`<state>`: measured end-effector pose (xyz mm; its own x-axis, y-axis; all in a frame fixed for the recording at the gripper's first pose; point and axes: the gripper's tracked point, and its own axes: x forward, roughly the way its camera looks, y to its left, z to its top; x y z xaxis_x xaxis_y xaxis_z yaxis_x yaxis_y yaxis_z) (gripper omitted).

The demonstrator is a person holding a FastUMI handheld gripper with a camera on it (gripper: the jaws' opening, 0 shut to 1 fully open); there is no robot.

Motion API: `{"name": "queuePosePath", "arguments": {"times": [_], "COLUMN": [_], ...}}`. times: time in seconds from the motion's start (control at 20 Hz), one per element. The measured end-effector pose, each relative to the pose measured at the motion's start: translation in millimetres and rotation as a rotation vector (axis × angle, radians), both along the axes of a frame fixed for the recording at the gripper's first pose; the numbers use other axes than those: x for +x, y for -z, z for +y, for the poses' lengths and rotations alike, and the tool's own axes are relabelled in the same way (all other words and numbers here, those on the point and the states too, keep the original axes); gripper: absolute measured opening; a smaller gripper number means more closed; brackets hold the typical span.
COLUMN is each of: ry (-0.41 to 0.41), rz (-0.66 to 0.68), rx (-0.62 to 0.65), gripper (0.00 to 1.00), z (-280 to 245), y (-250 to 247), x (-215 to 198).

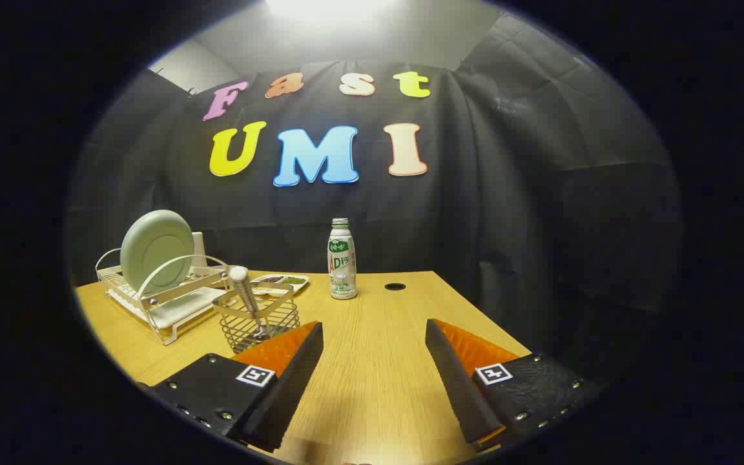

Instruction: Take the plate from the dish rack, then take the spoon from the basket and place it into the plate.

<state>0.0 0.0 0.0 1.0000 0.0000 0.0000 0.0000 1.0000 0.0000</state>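
A pale wooden table [378, 361] runs across the lower half of the frame, backed by black cloth hung as a wall, with a bright light glaring off the ceiling at the top centre. At the bottom of the frame the gripper [374, 336] hangs above the tabletop with its two black, orange-backed fingers [294, 368] spread wide apart, released and grasping nothing, bare wood showing between them. Over at the left middle of the frame stands a white wire dish rack [165, 297], and the pale green plate [155, 250] sits upright on edge in it, leaning back slightly, well beyond the left finger. Just to the right of the rack, and just ahead of the left fingertip, is a small wire basket [257, 323]; the spoon [246, 297] stands in it, its rounded metal end sticking up above the rim and tilted a little toward the rack. Behind the basket lies a small white tray [279, 281] with something dark and greenish on it, too small to make out. Near the centre of the frame a white bottle [341, 259] with a green label stands upright toward the far edge of the table, and just right of it there is a dark round hole [395, 286] in the tabletop.
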Motion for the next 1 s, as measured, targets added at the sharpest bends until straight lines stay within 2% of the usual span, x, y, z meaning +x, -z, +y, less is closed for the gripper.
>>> {"name": "queuePosePath", "arguments": {"times": [0.2, 0.4, 0.65, 1.0], "ry": [0.061, 0.132, 0.198, 0.265], "rz": [-0.075, -0.119, -0.089, -0.074], "rx": [0.045, 0.028, -0.018, -0.055], "gripper": [0.97, 0.97, 0.97, 0.97], "z": [-18, -41, -51, -23], "y": [-27, -63, -96, -148], "x": [43, 55, 23, -53]}}
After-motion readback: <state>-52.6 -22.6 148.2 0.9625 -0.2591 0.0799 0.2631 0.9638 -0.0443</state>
